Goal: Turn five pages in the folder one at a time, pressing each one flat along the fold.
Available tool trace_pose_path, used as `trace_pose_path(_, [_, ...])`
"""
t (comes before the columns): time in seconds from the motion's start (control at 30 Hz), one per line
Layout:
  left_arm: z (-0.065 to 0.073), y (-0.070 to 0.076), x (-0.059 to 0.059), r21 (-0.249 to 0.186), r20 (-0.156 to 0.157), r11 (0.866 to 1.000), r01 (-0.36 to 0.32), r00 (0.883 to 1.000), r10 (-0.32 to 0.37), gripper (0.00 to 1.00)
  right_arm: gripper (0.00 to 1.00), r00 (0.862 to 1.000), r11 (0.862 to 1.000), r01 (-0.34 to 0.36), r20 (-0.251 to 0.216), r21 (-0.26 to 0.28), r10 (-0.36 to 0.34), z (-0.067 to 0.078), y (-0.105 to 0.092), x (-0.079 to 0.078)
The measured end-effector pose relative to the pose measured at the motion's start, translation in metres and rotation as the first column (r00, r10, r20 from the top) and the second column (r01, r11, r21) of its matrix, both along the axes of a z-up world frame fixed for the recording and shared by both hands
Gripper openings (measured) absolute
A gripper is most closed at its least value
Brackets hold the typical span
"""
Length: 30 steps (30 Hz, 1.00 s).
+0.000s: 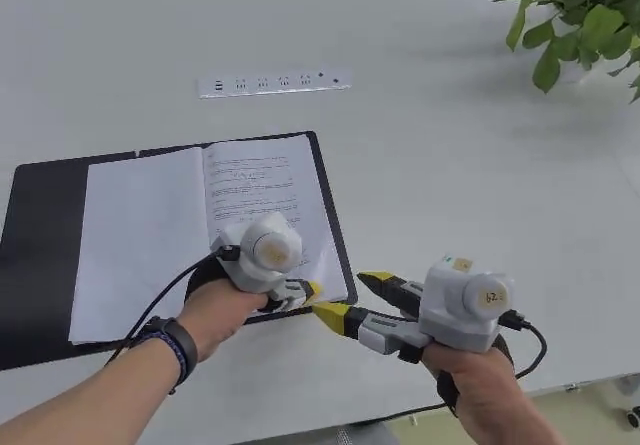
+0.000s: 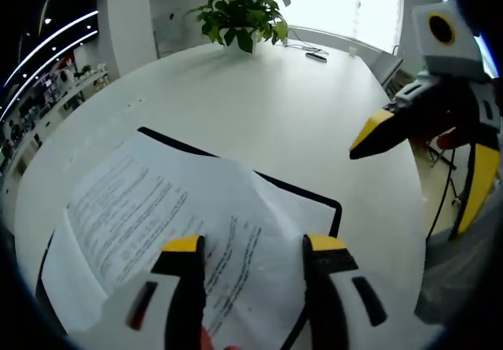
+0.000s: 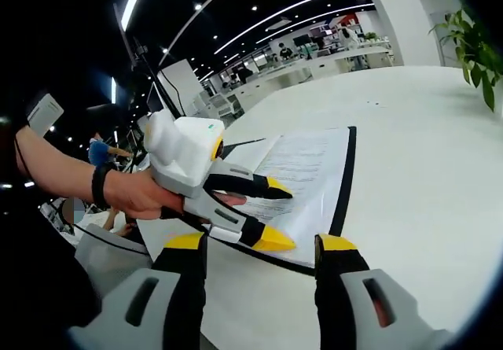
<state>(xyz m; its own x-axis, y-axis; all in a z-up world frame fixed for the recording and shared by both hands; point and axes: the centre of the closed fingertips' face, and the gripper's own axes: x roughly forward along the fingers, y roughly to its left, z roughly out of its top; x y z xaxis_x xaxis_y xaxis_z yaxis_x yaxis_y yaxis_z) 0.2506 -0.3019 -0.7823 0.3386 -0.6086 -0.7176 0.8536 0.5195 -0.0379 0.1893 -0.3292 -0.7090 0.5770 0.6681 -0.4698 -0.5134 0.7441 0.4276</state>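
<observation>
A black folder [image 1: 40,215] lies open on the white table, with a blank sheet [image 1: 140,235] on its left side and a printed page [image 1: 260,180] on its right. My left gripper [image 1: 308,293] is at the printed page's near right corner, open, its yellow-tipped jaws astride the page [image 2: 157,200] in the left gripper view [image 2: 253,245]. The page's corner looks slightly raised. My right gripper [image 1: 345,295] is just to the right of the folder, open with nothing between its jaws [image 3: 259,244], pointing at the left gripper [image 3: 289,219].
A white power strip [image 1: 273,84] lies beyond the folder. A potted plant [image 1: 580,20] stands at the far right. The table's near edge runs just below my hands. Bare tabletop stretches to the right of the folder.
</observation>
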Motion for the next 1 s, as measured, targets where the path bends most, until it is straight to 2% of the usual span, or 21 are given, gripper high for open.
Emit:
trace_pose_path(0.13, [0.001, -0.001, 0.001, -0.011, 0.001, 1.0, -0.006, 1.0, 0.006, 0.47, 0.53, 1.0, 0.999, 0.017, 0.003, 0.043, -0.018, 0.002, -0.005, 0.019])
trace_pose_path(0.23, [0.001, -0.001, 0.002, -0.005, -0.002, 1.0, -0.008, 1.0, 0.008, 0.47, 0.5, 1.0, 0.999, 0.016, -0.002, 0.047, -0.016, -0.004, -0.006, 0.031])
trace_pose_path(0.27, [0.001, -0.002, 0.002, -0.003, -0.002, 1.0, -0.009, 1.0, 0.009, 0.47, 0.49, 1.0, 0.998, 0.02, -0.01, 0.054, -0.02, -0.006, -0.007, 0.034])
trace_pose_path(0.3, [0.001, -0.002, 0.002, -0.003, -0.002, 1.0, -0.013, 1.0, 0.013, 0.47, 0.47, 0.997, 0.994, 0.063, -0.041, 0.089, -0.06, -0.01, -0.009, 0.04])
trace_pose_path(0.37, [0.001, -0.001, 0.002, -0.005, -0.004, 1.0, -0.019, 1.0, 0.019, 0.47, 0.44, 0.994, 0.987, 0.087, -0.074, 0.135, -0.078, -0.014, -0.009, 0.046])
trace_pose_path(0.47, [0.0, -0.001, 0.002, -0.004, -0.009, 1.0, -0.018, 1.0, 0.018, 0.47, 0.44, 0.995, 0.991, 0.07, -0.078, 0.117, -0.061, -0.024, -0.007, 0.055])
trace_pose_path(0.63, [0.0, -0.001, 0.001, -0.002, -0.011, 1.0, -0.014, 1.0, 0.014, 0.47, 0.41, 0.992, 0.985, 0.076, -0.113, 0.152, -0.059, -0.034, 0.003, 0.071])
trace_pose_path(0.67, [0.0, -0.001, 0.001, -0.002, -0.011, 1.0, -0.014, 1.0, 0.014, 0.47, 0.39, 0.989, 0.983, 0.086, -0.133, 0.16, -0.065, -0.036, 0.004, 0.072])
trace_pose_path(0.77, [0.001, 0.0, -0.001, 0.0, -0.02, 1.0, -0.021, 1.0, 0.021, 0.49, 0.34, 0.988, 0.98, 0.081, -0.147, 0.181, -0.055, -0.039, 0.009, 0.073])
trace_pose_path(0.83, [0.004, 0.001, -0.004, -0.01, -0.038, 0.999, -0.038, 0.999, 0.037, 0.51, 0.31, 0.985, 0.977, 0.083, -0.166, 0.197, -0.05, -0.04, 0.012, 0.071])
trace_pose_path(0.9, [0.01, 0.003, -0.006, -0.041, -0.037, 0.998, -0.054, 0.998, 0.053, 0.51, 0.29, 0.984, 0.974, 0.097, -0.165, 0.204, -0.063, -0.04, 0.009, 0.069])
trace_pose_path(1.0, [0.013, 0.009, -0.011, -0.04, -0.035, 0.997, -0.059, 0.998, 0.058, 0.55, 0.23, 0.981, 0.967, 0.124, -0.176, 0.224, -0.085, -0.039, 0.005, 0.065])
